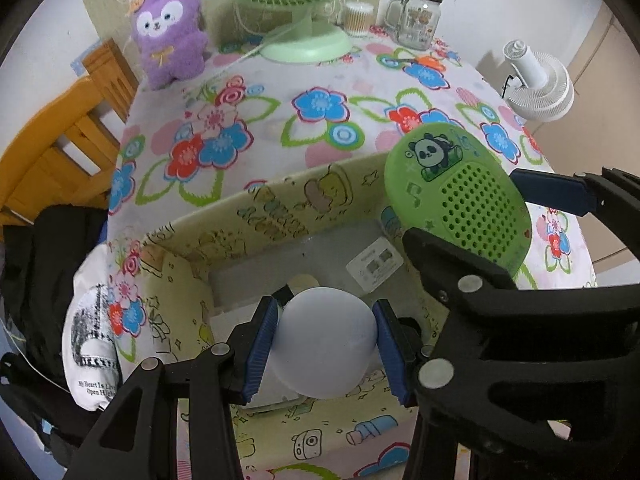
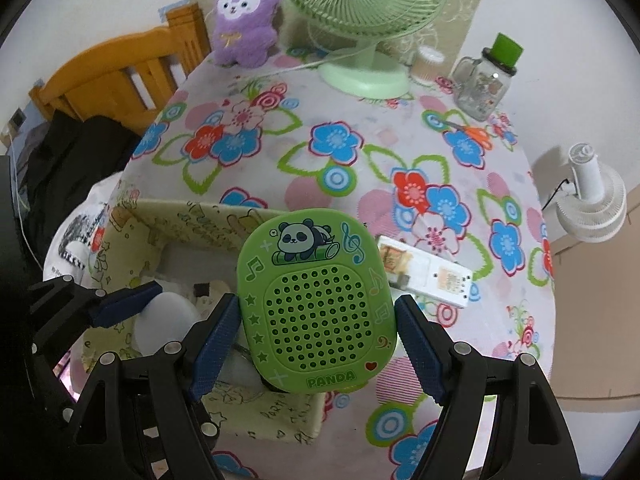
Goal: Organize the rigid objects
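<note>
While both hang over the fabric bin (image 1: 256, 216), left gripper (image 1: 326, 342) clamps white ball (image 1: 326, 340), right gripper (image 2: 316, 320) seemingly grips green speaker (image 2: 316, 304)

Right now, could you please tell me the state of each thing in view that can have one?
Left gripper: shut on the white round ball, over the yellow fabric storage box.
Right gripper: shut on the green panda speaker, held upright.
Yellow fabric storage box: open-topped, items already inside.
Glass mug jar with green lid: closed, upright.
Green desk fan: upright; running or not, cannot tell.
White flat device: lying on the floral tablecloth.
</note>
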